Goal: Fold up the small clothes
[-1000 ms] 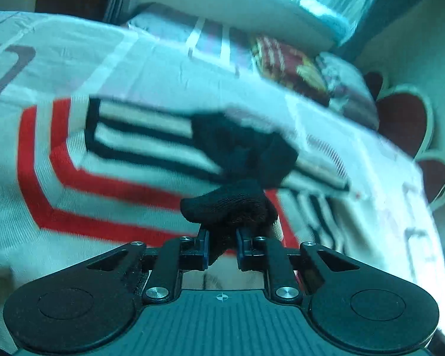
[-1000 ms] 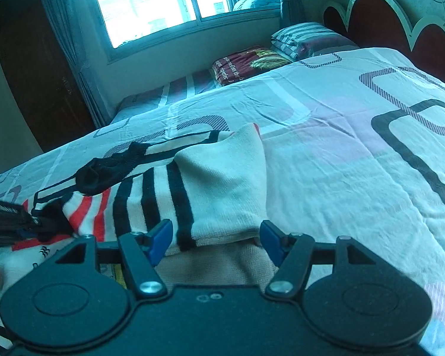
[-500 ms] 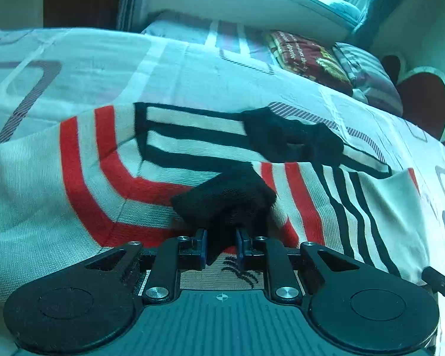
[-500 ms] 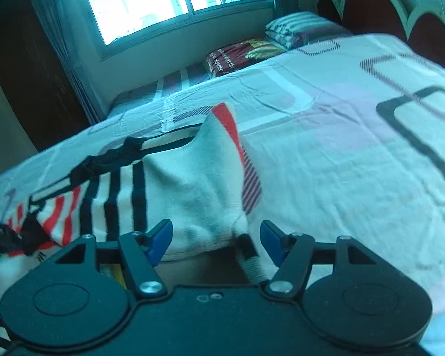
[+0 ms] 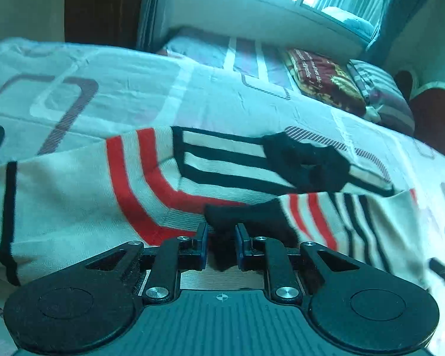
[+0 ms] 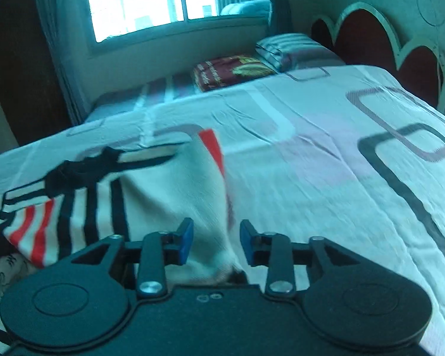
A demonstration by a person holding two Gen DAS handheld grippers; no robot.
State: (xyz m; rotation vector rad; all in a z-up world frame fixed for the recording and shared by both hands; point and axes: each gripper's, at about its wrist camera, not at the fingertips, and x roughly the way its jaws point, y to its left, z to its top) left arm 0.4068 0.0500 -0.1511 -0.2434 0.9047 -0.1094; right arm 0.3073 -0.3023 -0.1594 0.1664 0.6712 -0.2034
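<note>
Striped knit sweater (image 5: 74, 195) lies spread on the bed's patterned sheet (image 6: 326, 163). Left gripper (image 5: 221, 237) is clenched on the sweater's black cuff (image 5: 246, 216). Right gripper (image 6: 216, 241): jaws have just been closing, with the cream fabric edge (image 6: 204, 222) between them, pads not visibly pressing it.

The sweater (image 5: 74, 195) is ribbed knit cloth, matt and a little fuzzy, with a black knit cuff (image 5: 246, 216) of the same soft finish. Under the sweater, the sheet (image 6: 311, 160) is thin, smooth woven cloth, lightly creased. Each gripper (image 5: 221, 244) (image 6: 215, 241) is matt black plastic with bright metal screws and smooth blue pads (image 6: 187, 238). Beyond the sheet, the headboard (image 6: 412, 59) looks like glossy dark wood.
</note>
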